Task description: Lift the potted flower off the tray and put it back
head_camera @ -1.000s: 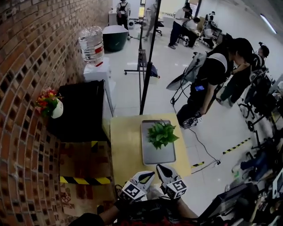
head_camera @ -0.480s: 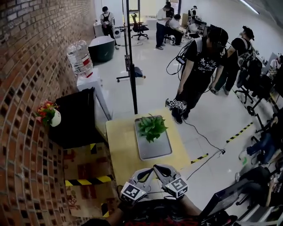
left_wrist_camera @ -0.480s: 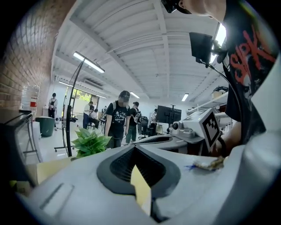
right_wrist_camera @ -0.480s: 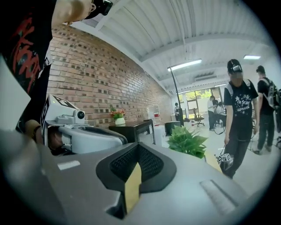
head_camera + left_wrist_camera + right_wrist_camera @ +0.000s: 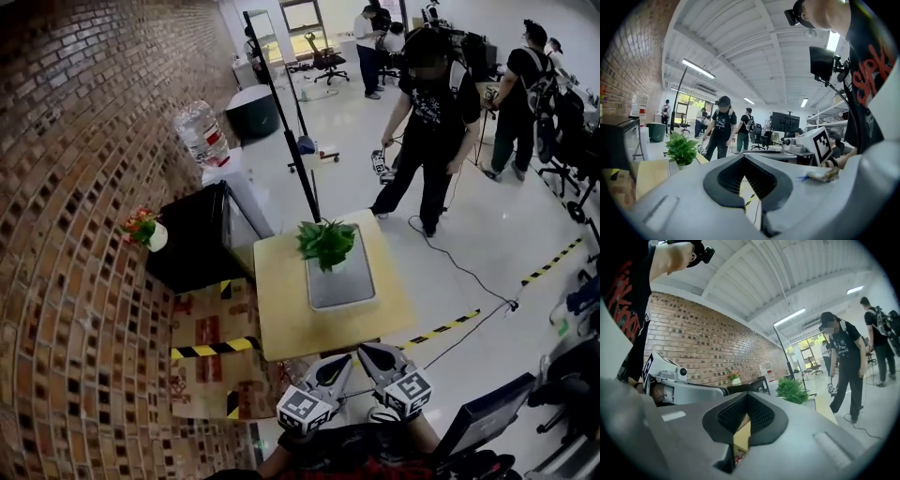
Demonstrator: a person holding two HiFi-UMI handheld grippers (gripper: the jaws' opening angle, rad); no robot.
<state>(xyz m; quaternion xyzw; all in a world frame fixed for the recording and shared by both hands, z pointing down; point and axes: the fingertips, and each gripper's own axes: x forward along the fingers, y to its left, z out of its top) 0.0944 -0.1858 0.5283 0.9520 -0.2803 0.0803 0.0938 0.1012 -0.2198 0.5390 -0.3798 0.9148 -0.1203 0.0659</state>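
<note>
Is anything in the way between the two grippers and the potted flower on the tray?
Nothing visible does. The left gripper and right gripper, both shut and empty, sit short of the table; only bare tabletop and tray lie before the potted flower.

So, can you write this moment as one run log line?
potted flower: on tray, untouched | left gripper: shut, empty | right gripper: shut, empty

Grey black-padded left claw [image 5: 743, 157], marker cube [image 5: 305, 410]
</note>
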